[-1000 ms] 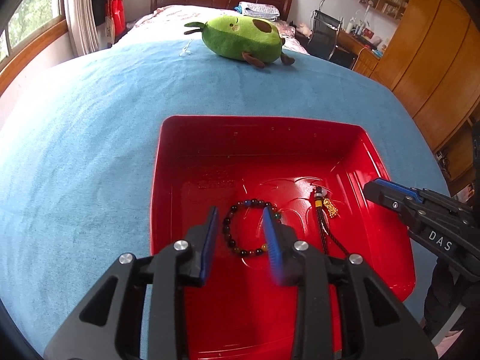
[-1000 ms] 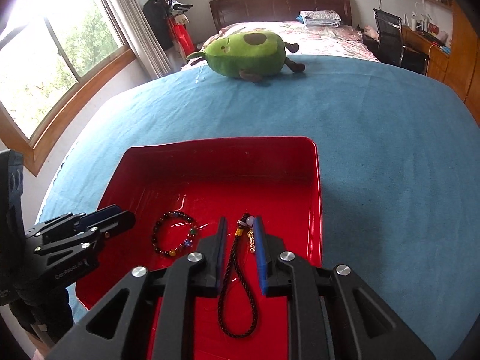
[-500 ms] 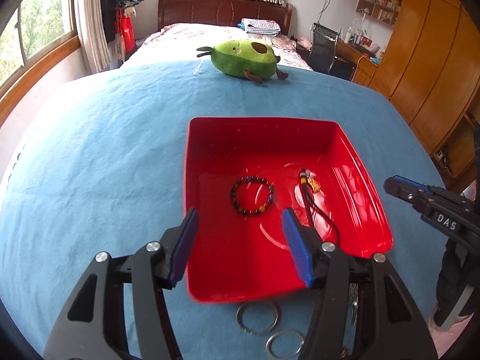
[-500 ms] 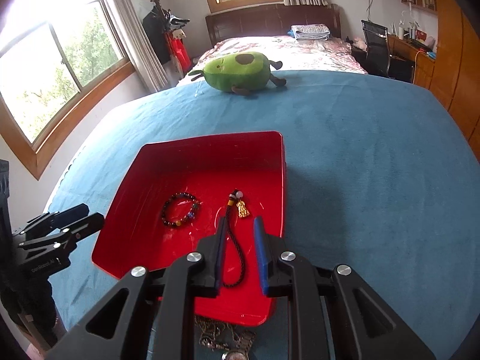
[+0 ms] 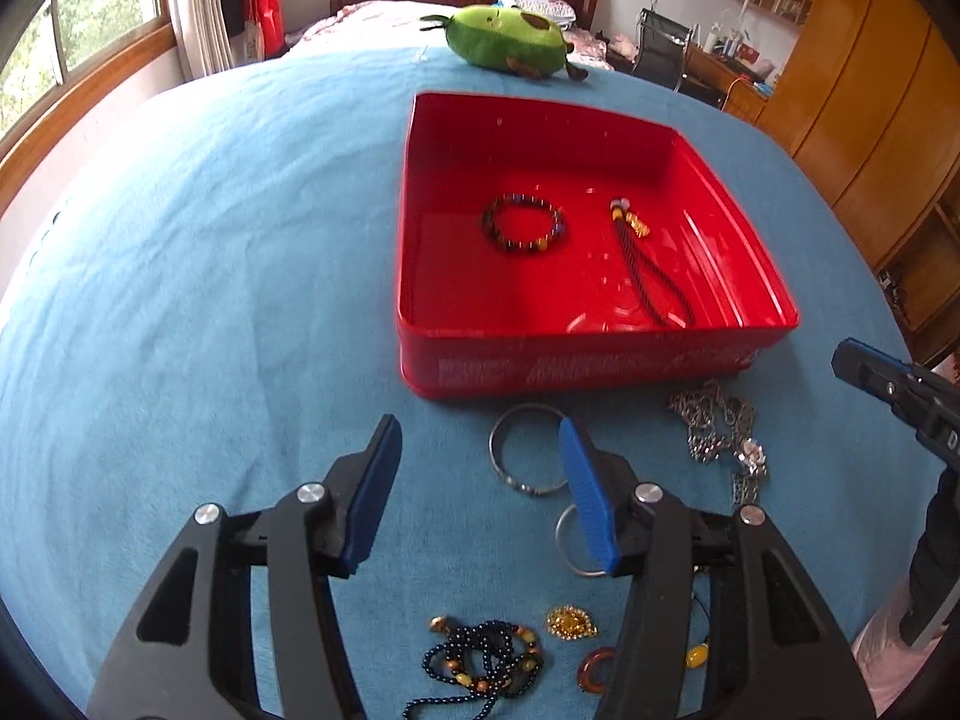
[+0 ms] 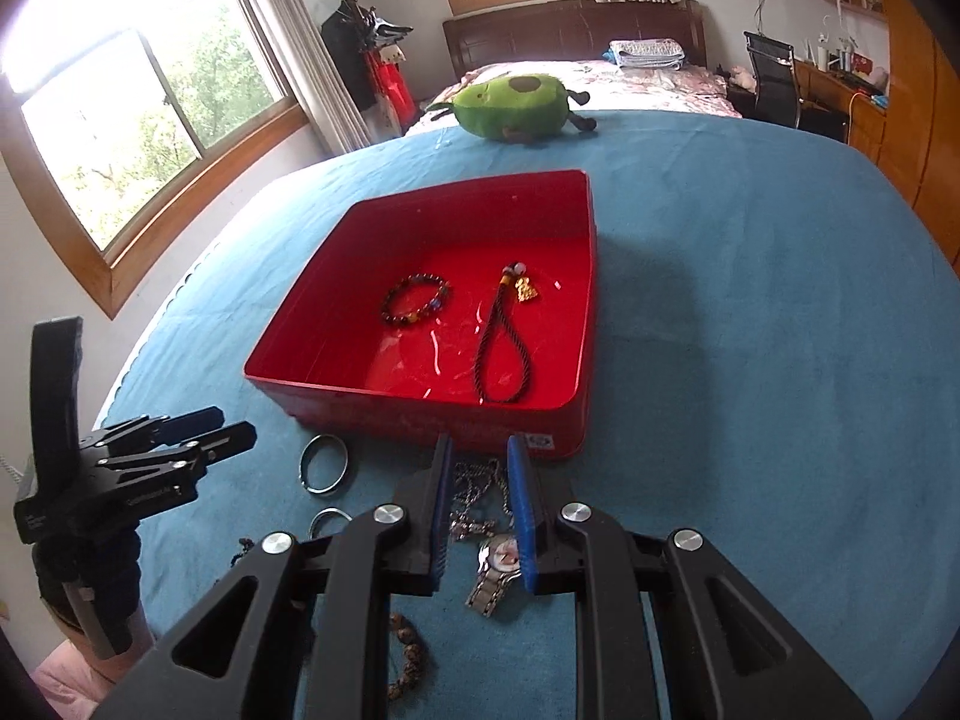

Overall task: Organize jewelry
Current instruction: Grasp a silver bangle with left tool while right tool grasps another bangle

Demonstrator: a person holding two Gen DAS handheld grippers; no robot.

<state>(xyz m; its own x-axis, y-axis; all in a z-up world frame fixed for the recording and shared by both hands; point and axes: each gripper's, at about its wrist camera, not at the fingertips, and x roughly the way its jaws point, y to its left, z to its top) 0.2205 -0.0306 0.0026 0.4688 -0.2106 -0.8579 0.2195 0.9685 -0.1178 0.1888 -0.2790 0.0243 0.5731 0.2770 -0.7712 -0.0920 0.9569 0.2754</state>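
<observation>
A red tray (image 5: 594,333) (image 6: 420,414) sits on the blue cloth. In it lie a beaded bracelet (image 5: 522,231) (image 6: 417,300) and a dark cord with a gold charm (image 5: 651,276) (image 6: 498,348). In front of the tray lie a silver bangle (image 5: 493,450) (image 6: 306,468), a smaller ring (image 5: 561,540), a silver chain (image 5: 714,426) (image 6: 474,480), a watch (image 6: 498,564) and dark bead strands (image 5: 480,660). My left gripper (image 5: 480,429) (image 6: 231,425) hovers beside the bangle, its jaws closing on nothing. My right gripper (image 6: 480,441) (image 5: 864,366) hangs over the chain, jaws slightly apart and empty.
A green avocado plush (image 5: 510,42) (image 6: 510,105) lies at the far edge of the cloth. A gold trinket (image 5: 570,623), a red-brown ring (image 5: 591,669) and brown beads (image 6: 411,654) lie near me. Beyond are a bed, windows on the left and a wooden wardrobe on the right.
Both grippers have drawn back out of the tray toward me, leaving the bracelet and cord in it. The loose jewellery in front of the tray has come into view. The left jaws stand wider.
</observation>
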